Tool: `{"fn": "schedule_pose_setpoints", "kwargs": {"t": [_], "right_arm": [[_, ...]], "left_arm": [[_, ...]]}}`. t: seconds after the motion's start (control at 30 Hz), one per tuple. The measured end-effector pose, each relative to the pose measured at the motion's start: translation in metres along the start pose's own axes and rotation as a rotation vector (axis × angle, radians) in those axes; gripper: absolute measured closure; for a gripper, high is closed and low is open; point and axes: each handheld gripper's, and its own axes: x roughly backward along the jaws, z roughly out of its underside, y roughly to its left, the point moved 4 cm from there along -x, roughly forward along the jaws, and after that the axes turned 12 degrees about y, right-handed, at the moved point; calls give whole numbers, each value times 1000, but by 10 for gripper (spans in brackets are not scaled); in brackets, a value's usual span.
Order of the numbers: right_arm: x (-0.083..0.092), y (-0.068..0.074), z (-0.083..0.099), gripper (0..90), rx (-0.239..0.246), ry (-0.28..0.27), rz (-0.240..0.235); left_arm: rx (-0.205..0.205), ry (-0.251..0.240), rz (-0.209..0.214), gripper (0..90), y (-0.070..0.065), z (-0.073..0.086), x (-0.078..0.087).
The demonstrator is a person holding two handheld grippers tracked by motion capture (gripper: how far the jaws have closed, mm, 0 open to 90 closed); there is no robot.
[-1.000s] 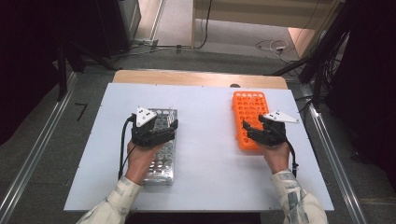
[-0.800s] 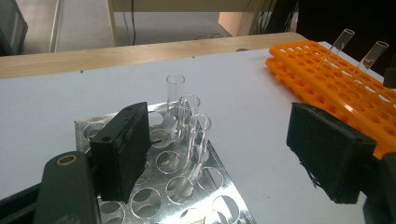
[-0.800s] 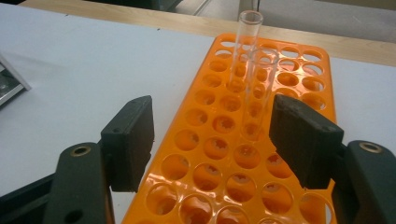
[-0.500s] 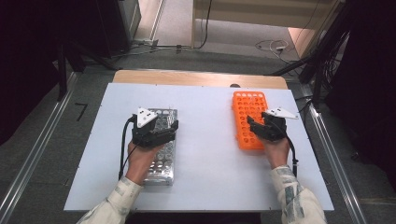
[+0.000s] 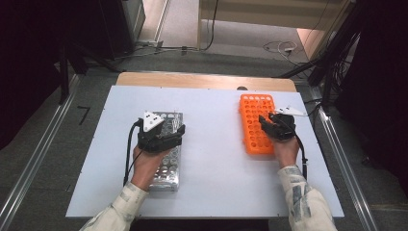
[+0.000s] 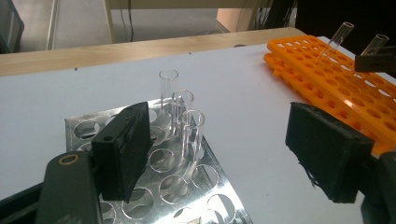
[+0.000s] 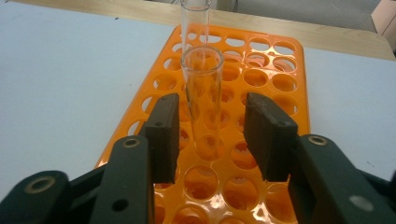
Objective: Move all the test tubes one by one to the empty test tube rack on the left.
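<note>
Table: white board, both racks lying flat on it, well apart.
Orange rack: plastic, on the right, two glass tubes standing in its holes.
Metal rack: shiny, on the left under the left hand, three clear tubes upright at its far end.
Right gripper: jaws have just been closing, a tube between them; a gap shows on each side, so nothing is clamped yet.
Left gripper: jaws wide apart, holding nothing, low over the metal rack.
Tube: upright in the orange rack, thin glass, light, slick, easily cracked; I'd pinch it gently at mid-height and lift straight up.
</note>
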Motion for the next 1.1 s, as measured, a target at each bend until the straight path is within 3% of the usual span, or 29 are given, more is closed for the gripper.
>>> {"fn": "schedule_pose_setpoints", "kwargs": {"t": [0.4,0.77,1.1], "right_arm": [[-5,2,-2,724,24,36,30],[-1,1,-4,731,22,8,26],[16,1,-12,733,18,-46,16]], "left_arm": [[0,0,0,229,0,0,0],[6,-7,2,229,1,0,1],[-1,-11,3,227,0,-1,2]]}}
